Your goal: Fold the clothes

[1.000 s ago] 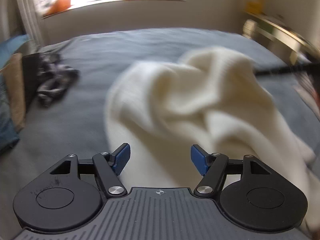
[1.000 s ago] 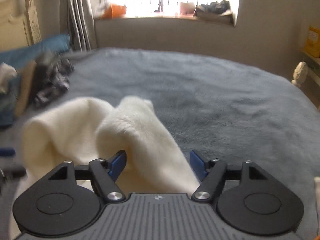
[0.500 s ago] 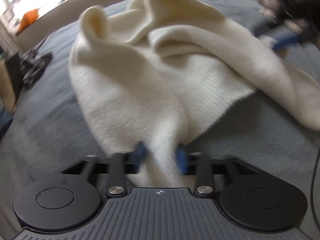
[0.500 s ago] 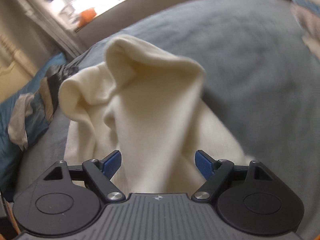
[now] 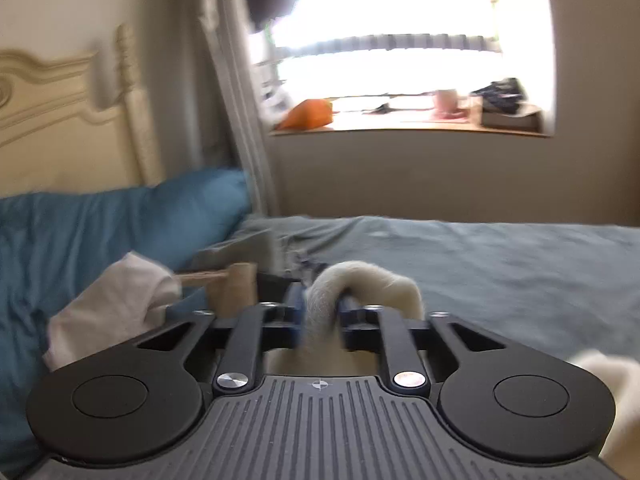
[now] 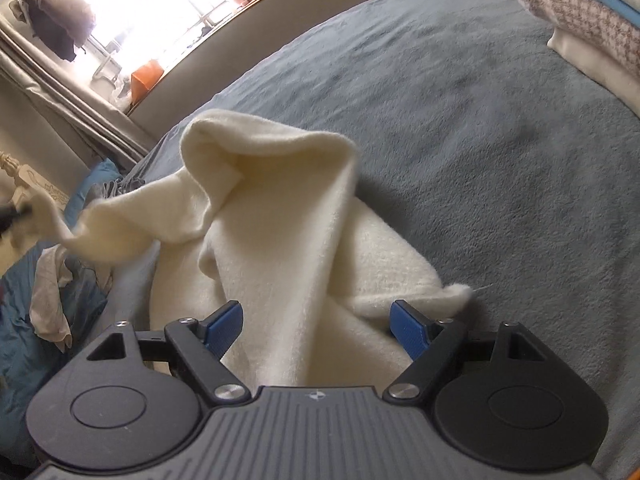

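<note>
Left gripper (image 5: 320,316) jaws, just eased wider, pinching a raised corner of cream knit garment (image 6: 280,216). Right gripper (image 6: 318,326) jaws spread, straddling untouched bulk lying ahead on bed (image 6: 480,120).

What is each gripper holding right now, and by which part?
The left gripper pinches a bunched fold at one end of the cream garment, lifted off the bed. The right gripper is open over it, holding nothing.

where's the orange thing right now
The orange bag-like object sits at the left end of the sunlit windowsill in the left wrist view, beside the grey curtain.
</note>
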